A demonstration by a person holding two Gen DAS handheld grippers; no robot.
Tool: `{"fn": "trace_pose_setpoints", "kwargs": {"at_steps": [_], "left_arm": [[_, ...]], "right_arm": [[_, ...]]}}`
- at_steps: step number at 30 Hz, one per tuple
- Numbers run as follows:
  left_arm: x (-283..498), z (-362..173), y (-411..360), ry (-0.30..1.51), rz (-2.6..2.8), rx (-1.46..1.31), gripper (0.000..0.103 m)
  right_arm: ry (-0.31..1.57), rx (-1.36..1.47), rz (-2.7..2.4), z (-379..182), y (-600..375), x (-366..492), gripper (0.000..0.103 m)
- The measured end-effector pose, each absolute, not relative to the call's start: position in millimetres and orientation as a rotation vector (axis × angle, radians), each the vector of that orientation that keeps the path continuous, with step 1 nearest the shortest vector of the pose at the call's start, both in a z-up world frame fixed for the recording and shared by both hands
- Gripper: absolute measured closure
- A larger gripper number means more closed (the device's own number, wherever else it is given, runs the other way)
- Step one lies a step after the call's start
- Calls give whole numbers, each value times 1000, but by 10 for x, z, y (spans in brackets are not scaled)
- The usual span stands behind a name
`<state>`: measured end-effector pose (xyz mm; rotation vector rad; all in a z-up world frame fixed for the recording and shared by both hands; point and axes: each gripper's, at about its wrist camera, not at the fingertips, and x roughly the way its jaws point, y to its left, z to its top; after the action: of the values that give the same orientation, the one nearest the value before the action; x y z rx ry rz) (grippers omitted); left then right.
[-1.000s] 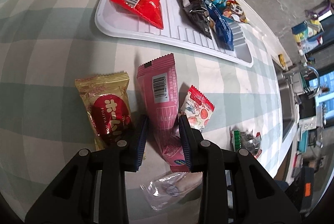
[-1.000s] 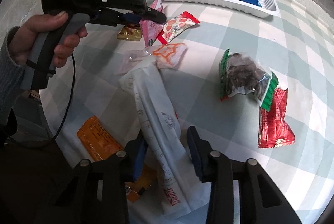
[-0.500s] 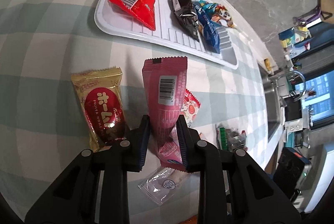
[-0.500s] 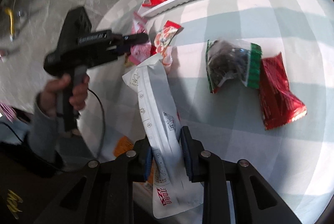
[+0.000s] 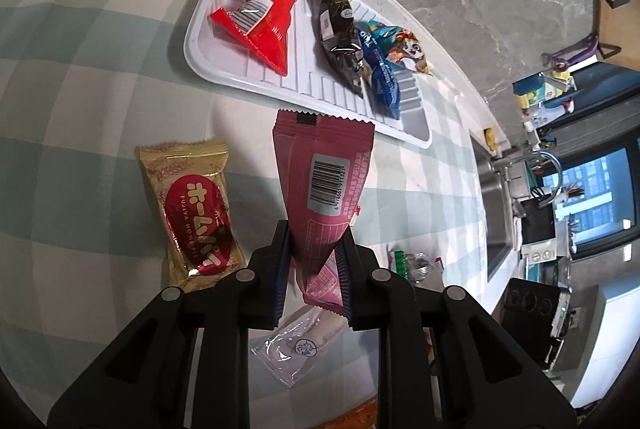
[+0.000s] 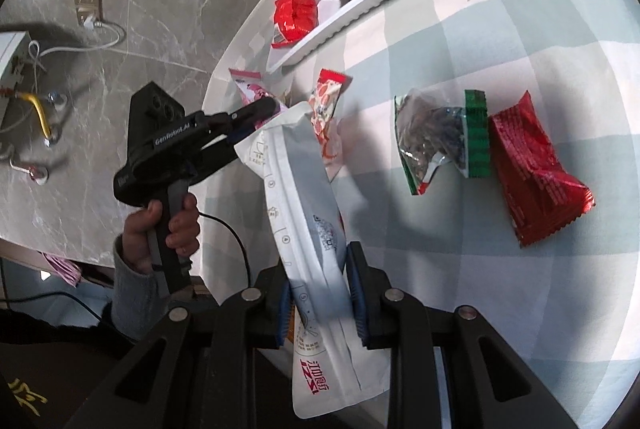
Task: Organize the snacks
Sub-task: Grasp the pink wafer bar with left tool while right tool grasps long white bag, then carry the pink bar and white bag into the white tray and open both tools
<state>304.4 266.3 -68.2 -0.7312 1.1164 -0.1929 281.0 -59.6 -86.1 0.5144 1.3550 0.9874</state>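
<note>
Gold foil catches the eye first in the left wrist view: a gold snack packet (image 5: 192, 213) with a red oval label lies flat on the pale green checked cloth of the tabletop (image 5: 80, 69), just left of the left hand-held gripper (image 5: 314, 265). That gripper is clamped on the lower part of a pink wrapper (image 5: 324, 181), which stands up off the cloth with its barcode side facing the camera. Below it a clear packet (image 5: 300, 345) lies on the cloth. Beyond the pink wrapper sits a white ribbed tray (image 5: 224, 69); from left to right it carries a red packet (image 5: 266, 17), a black packet (image 5: 340, 37) and a blue packet (image 5: 384, 77), the last two touching.

In the right wrist view, the right hand-held gripper (image 6: 320, 297) is closed on a long white pouch (image 6: 304, 221), lifted clear of the cloth and slanting up toward the left. Farther right, a clear bag of dark pieces with green ends (image 6: 440, 137) lies on the cloth, touching a dark red foil packet (image 6: 536, 169) at its right side.
</note>
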Motion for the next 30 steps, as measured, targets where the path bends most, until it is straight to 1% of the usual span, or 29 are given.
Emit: {"fn": "trace_pose_setpoints", "kwargs": {"at_steps": [17,30], "left_arm": [[3141,-442,2919,1059,-234,-811,84],[3396,-276,3206,1034,-215,-795,84]], "right_arm": [[1336,726,977,-786,-729,3135,76],[1326,815,971,-678,-597,3514,76]]}}
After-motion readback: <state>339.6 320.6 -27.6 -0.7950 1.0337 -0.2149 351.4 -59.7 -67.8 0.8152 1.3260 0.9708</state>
